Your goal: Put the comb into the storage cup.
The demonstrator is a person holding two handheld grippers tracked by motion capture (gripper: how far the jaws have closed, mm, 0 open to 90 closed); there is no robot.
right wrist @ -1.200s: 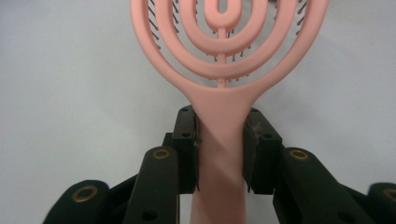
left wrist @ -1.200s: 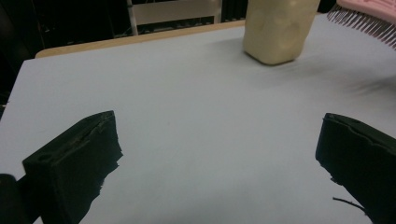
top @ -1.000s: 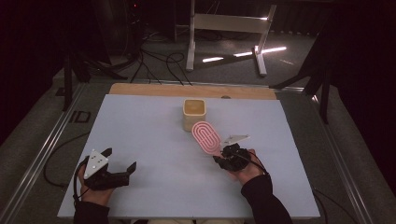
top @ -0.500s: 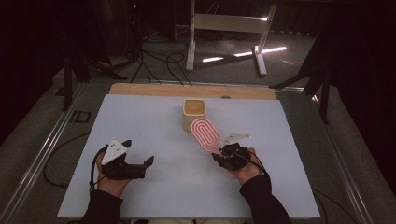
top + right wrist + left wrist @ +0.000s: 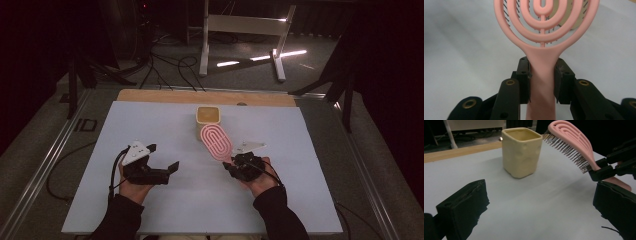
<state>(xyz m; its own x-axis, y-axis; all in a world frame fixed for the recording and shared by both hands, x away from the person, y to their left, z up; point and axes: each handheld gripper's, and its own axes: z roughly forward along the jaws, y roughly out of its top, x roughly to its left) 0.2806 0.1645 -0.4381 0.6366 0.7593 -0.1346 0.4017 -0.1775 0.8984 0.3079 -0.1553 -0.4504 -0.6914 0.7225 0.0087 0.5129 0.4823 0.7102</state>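
Pink plastic hairbrush (image 5: 215,141), oval head made of concentric open loops, dark thin bristles on the underside, flat tapering handle. Right gripper (image 5: 541,80) is clamped on the handle just below the head, both black jaws pressed against its sides. Brush held off the table, head tilted up and pointing away from the person toward the cup; in the left gripper view the brush (image 5: 574,143) has bristles facing down and left, above the table surface, head close to the cup rim but not touching as far as can be told.

Cream-yellow cup (image 5: 208,121), squarish with rounded corners, slightly dented walls, open top, standing upright near the far middle of the table. Same cup (image 5: 521,151) sits straight ahead of the left gripper, well apart from it. In the right gripper view the cup (image 5: 574,18) is mostly hidden behind the brush head.

Left gripper (image 5: 162,162) held by the left hand (image 5: 131,187) low over the near-left of the table, jaws spread wide, nothing between them. Right hand (image 5: 260,182) under the right gripper (image 5: 231,161) at near-right centre.

White table (image 5: 150,125) with a wooden strip (image 5: 150,95) along the far edge. Beyond it, dark floor, cables (image 5: 172,65), white stand frame (image 5: 240,30).
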